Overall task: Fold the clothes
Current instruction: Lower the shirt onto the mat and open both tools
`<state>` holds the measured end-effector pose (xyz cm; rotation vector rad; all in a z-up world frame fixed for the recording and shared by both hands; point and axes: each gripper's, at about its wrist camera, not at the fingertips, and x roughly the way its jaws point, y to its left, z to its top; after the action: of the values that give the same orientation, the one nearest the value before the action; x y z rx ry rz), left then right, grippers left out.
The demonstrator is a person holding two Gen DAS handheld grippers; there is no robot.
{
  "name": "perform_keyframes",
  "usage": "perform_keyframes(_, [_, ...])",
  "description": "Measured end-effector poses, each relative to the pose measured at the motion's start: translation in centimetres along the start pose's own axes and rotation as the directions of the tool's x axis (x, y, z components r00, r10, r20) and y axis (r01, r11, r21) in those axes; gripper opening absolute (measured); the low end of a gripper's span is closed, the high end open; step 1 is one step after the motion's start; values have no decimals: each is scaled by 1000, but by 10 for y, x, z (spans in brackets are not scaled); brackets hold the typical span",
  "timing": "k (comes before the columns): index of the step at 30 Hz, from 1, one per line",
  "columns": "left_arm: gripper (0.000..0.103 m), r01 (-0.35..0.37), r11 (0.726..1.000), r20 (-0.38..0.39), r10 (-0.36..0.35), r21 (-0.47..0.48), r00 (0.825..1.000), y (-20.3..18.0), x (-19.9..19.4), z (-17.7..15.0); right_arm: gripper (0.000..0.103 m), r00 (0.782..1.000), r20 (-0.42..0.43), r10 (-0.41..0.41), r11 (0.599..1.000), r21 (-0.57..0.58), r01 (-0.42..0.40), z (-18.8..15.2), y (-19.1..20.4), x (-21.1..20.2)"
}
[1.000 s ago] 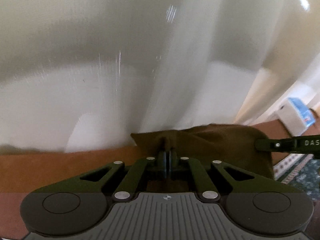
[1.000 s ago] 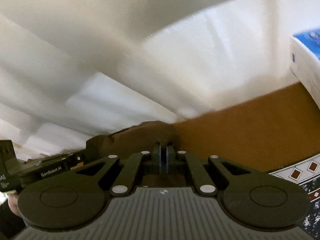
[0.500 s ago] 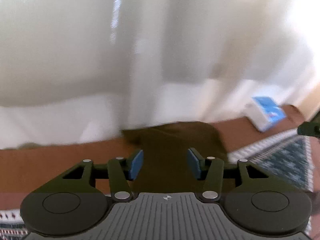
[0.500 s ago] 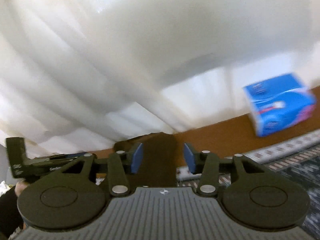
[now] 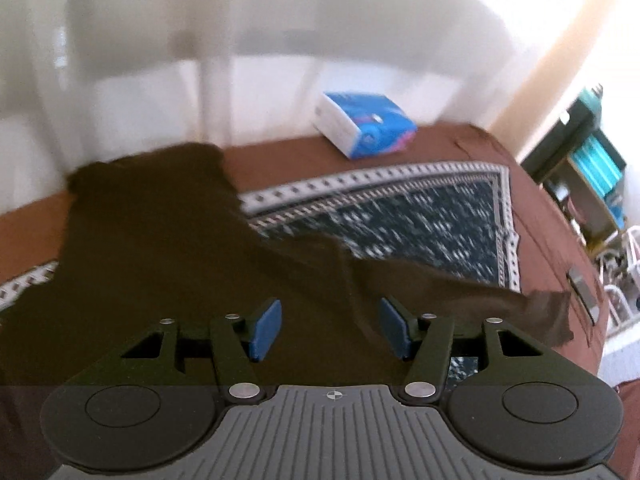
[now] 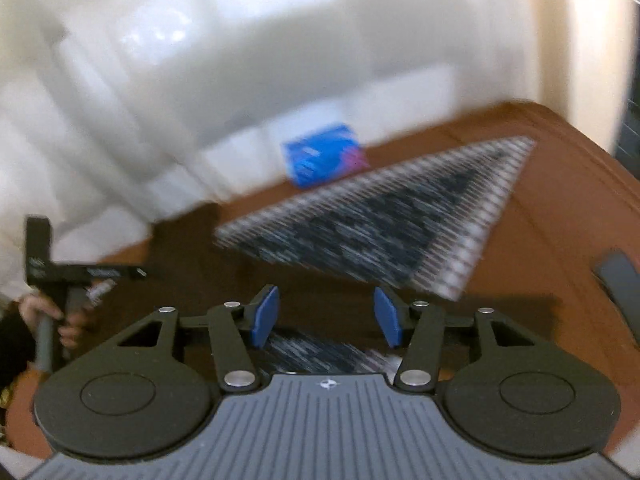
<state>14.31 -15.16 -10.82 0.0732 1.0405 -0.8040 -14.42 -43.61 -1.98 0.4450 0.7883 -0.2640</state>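
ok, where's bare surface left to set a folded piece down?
Free: patterned mat right of the brown garment, and the brown strip between mat and blue pack. Crowded: left half, under the garment, whose sleeve crosses the mat's near edge.

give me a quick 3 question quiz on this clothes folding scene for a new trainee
1. True or false: the left gripper is clamped on the dark brown garment.
2. Which item sits on the brown surface near the white curtain?
A. a blue and white packet
B. a red mug
C. a pair of scissors
3. Fill in: the garment lies partly over a dark patterned ____.

Key
1. False. The blue pads stand apart with the jaws opening, and the garment lies loose below them.
2. A, the blue and white packet.
3. Mat. The patterned mat has a pale border. The right gripper also grips nothing.
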Motion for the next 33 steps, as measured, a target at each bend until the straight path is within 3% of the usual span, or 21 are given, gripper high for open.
perform_keyframes(5, [71,-77,997,-61,75,-27,995,-21,36,4,58,997,-44,-67,995,72,70,-28,-89,4])
perform_keyframes(12, [71,-145,986,-112,135,-79,984,-45,75,11,62,990,-97,-104,987,109,114,-32,-189,43])
perform_keyframes(15, [71,-176,981,-133,163,-86,978,-49,85,15,62,987,-131,-92,988,111,107,-28,-210,71])
perform_keyframes(22, [71,-225,967,-187,201,-116,962,-50,106,23,65,987,-159,-19,995,92,34,-26,-214,119])
perform_keyframes(23, [72,-228,966,-193,202,-125,960,-50,108,23,62,989,-151,-9,996,82,22,-25,-215,120])
perform_keyframes(26, [72,-229,961,-207,194,-156,959,-48,113,26,9,982,-177,66,992,118,-45,-19,-220,117])
perform_keyframes(30, [73,-234,957,-221,194,-170,956,-51,119,31,9,974,-84,211,956,225,-187,-7,-227,72])
perform_keyframes(33, [74,-232,956,-230,188,-179,955,-54,123,36,9,946,-22,325,917,254,-309,-2,-224,32])
